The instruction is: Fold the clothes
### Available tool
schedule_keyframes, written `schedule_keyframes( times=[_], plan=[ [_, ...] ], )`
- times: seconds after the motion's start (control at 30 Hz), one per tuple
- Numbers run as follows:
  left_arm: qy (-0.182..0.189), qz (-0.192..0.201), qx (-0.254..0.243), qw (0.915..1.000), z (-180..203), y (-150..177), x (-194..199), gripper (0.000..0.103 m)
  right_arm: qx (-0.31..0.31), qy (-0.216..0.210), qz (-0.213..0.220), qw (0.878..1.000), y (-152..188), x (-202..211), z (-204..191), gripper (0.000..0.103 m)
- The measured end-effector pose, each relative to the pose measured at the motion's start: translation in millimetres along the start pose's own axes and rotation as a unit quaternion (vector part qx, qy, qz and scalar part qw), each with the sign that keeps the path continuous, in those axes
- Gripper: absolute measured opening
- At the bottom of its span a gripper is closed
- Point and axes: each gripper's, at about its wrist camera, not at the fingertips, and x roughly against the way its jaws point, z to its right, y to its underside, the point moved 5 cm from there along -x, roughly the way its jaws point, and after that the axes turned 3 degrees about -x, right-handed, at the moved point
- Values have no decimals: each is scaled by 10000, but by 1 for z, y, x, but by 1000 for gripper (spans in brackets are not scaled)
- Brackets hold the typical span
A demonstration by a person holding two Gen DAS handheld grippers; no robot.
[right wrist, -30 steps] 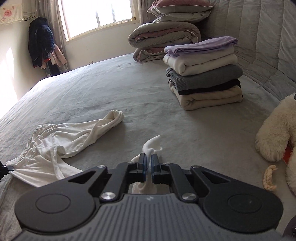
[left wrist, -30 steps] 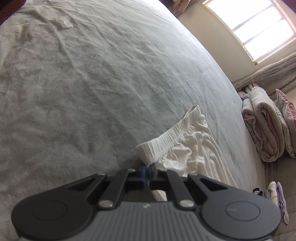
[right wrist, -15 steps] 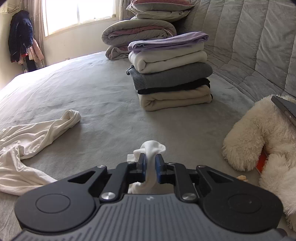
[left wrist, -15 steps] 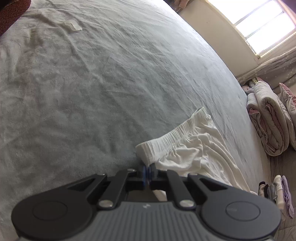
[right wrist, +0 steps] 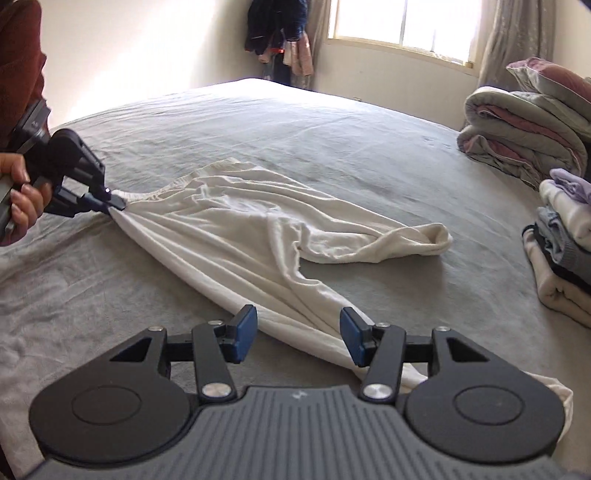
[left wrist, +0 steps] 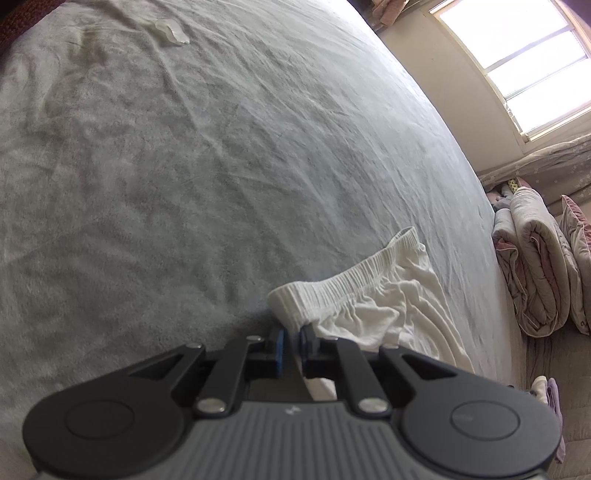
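Observation:
White trousers (right wrist: 240, 221) lie stretched across the grey bed (right wrist: 332, 140). My left gripper (right wrist: 112, 203) pinches a corner of their elastic waistband (left wrist: 332, 291). In the left wrist view the cloth sits between the pads of my left gripper (left wrist: 291, 338), whose jaws are starting to open a little. My right gripper (right wrist: 298, 332) hovers over the near trouser leg with its jaws opening wide. The leg runs beneath and between its fingers, and neither pad presses on it. The other leg (right wrist: 424, 236) trails off to the right.
A stack of folded clothes (right wrist: 565, 251) stands at the right edge, with rolled quilts (right wrist: 517, 125) behind it. A person's hand (right wrist: 22, 199) holds the left tool. Clothes (right wrist: 280, 33) hang in the far corner. A small clear scrap (left wrist: 170, 31) lies far up the bed.
My right gripper let go of the white trouser leg, opened wide, and swung to the left towards the trousers. The left gripper stayed put on the waistband.

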Motion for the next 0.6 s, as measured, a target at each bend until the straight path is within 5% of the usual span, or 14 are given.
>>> schedule_keyframes(
  times=[0.2, 0.33, 0.6],
  plan=[
    [35, -22, -32, 10000, -2, 0, 0, 7, 442, -50, -294, 9986, -2, -36, -27, 45],
    [-12, -2, -210, 9998, 0, 0, -1, 5, 477, -184, -547, 9972, 2, -49, -36, 1],
    [94, 27, -508, 9987, 2, -6, 24, 3, 428, -923, -647, 9927, 1, -21, -59, 0]
  ],
)
